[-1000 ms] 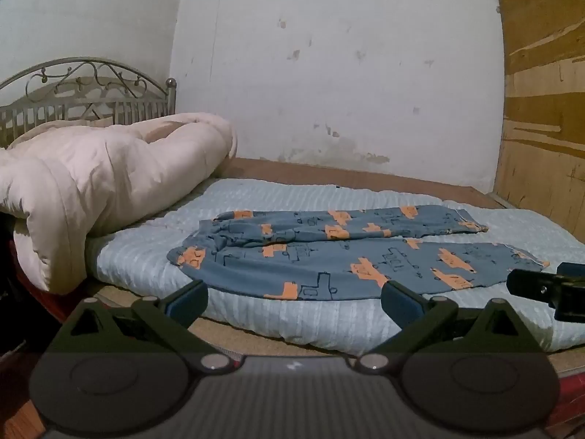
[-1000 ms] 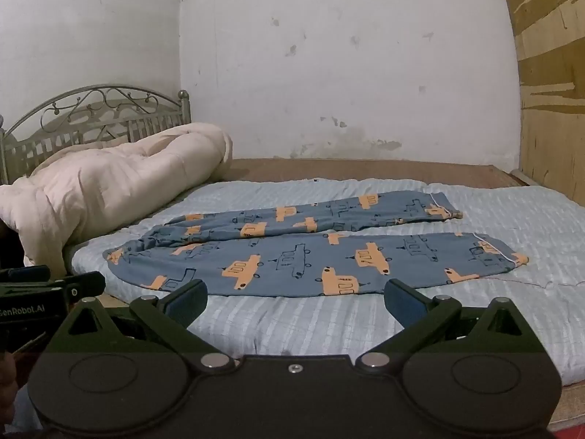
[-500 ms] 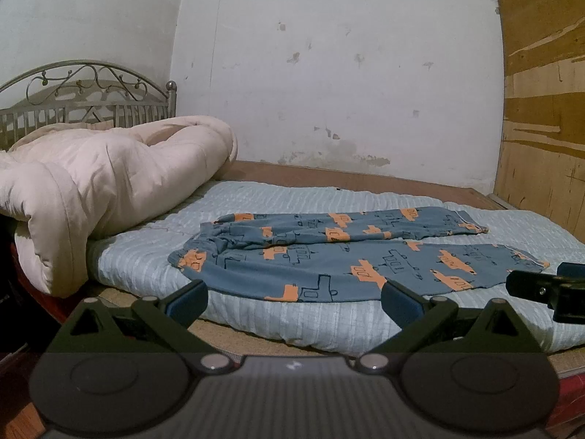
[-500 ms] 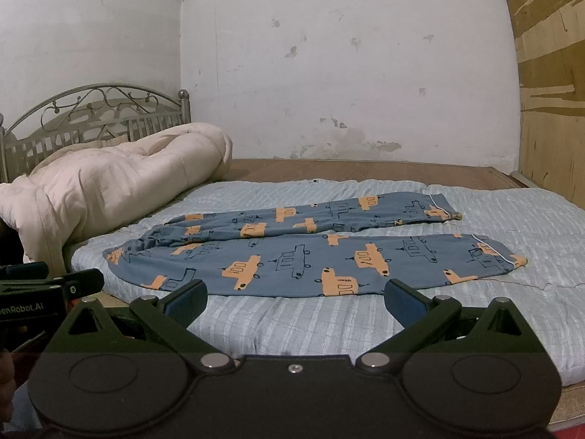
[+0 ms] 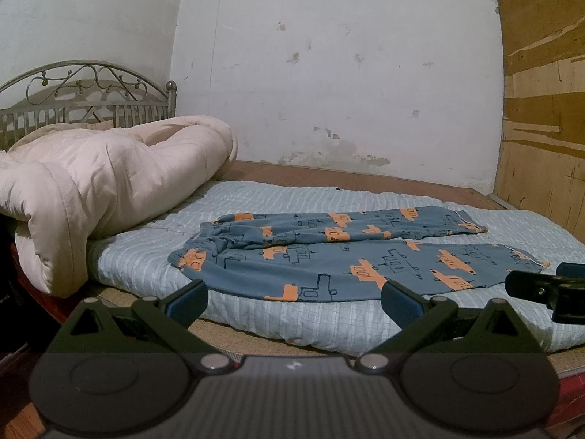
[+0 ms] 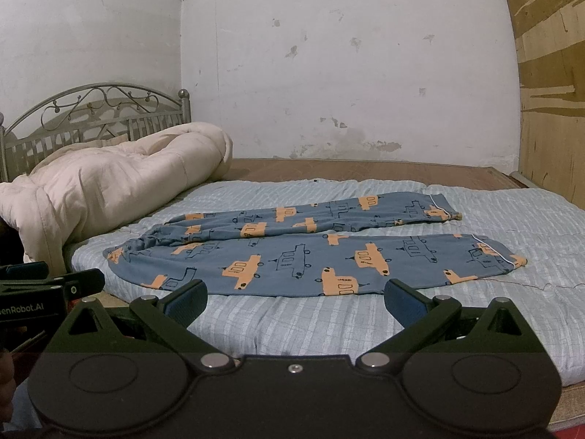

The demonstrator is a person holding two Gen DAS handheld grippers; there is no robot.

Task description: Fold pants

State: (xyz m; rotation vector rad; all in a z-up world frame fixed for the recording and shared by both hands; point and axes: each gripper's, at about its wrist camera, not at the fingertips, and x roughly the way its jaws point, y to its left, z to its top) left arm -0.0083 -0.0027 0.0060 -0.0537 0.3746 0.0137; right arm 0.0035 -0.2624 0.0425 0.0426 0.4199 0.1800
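Note:
Blue pants (image 5: 347, 256) (image 6: 310, 252) with orange car prints lie spread flat on the light blue mattress cover (image 5: 256, 201) (image 6: 512, 226). The waistband is at the left, and both legs stretch right, side by side. My left gripper (image 5: 294, 298) is open in front of the bed's near edge, short of the waist end, with nothing between its fingers. My right gripper (image 6: 294, 298) is open too, low before the near leg, holding nothing. Each gripper's tip shows at the edge of the other's view.
A bulky cream comforter (image 5: 102, 183) (image 6: 117, 179) is heaped at the left by the metal headboard (image 5: 84, 95) (image 6: 98, 113). A white wall stands behind the bed, with wooden panels (image 5: 544, 109) at the right. A bare brown bed board (image 6: 365, 168) runs along the far side.
Both views have shifted only slightly; the left view has tilted up a little. The pants lie as before and both grippers stay open.

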